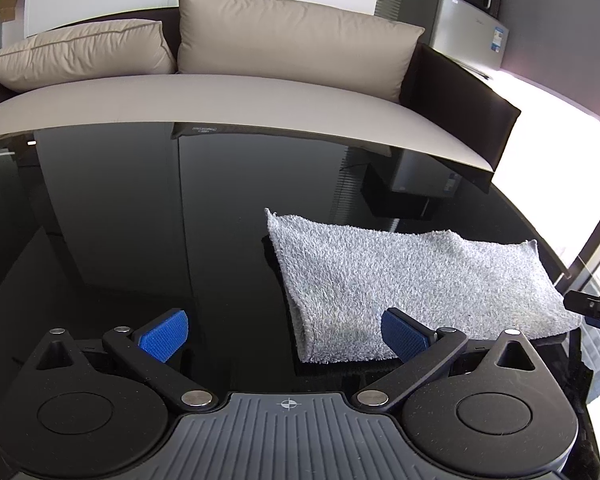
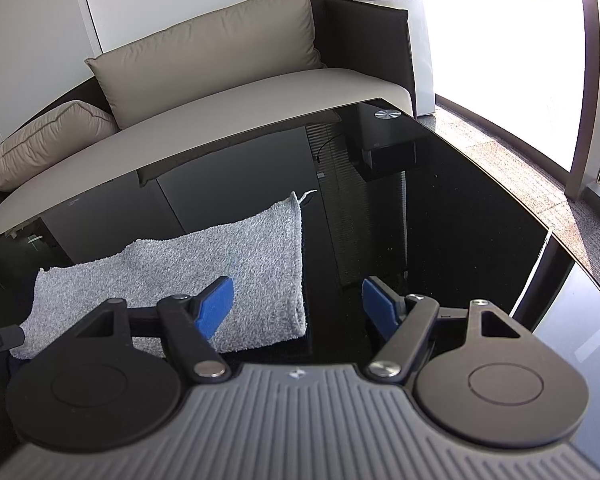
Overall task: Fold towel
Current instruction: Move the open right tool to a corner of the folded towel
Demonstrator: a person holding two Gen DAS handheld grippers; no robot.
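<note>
Grey terry towel (image 1: pixel 416 284) lying folded into a long rectangle on the glossy black table (image 1: pixel 140 220), flat, one thick doubled edge toward the cameras. No containers in either view; nothing holding anything else apart from the table bearing the towel.

Left gripper (image 1: pixel 284 334) spread wide, blue pads (image 1: pixel 165 335) well apart, nothing between them. Towel ahead and to the right of it: right-hand pad in front of the towel's near left corner, whether touching or just above, cannot tell. Bare table ahead of the left-hand pad. Black tip of the other tool just visible at the far right edge, beside the towel's right end.

Right gripper (image 2: pixel 298 306) likewise spread wide, empty between the pads. Towel (image 2: pixel 188 268) ahead and to the left of it: left-hand pad over the towel's right part, right-hand pad over bare black table (image 2: pixel 460 200) just beyond the towel's right edge. Small hanging loop sticking out at the towel's far right corner. Neither tool clamped on the cloth.

Beyond the table, past both tools: beige sofa (image 1: pixel 220 100) with two beige cushions (image 1: pixel 296 40), dark armrest at its right end. Bright window (image 2: pixel 500 60) to the right of the right tool.
</note>
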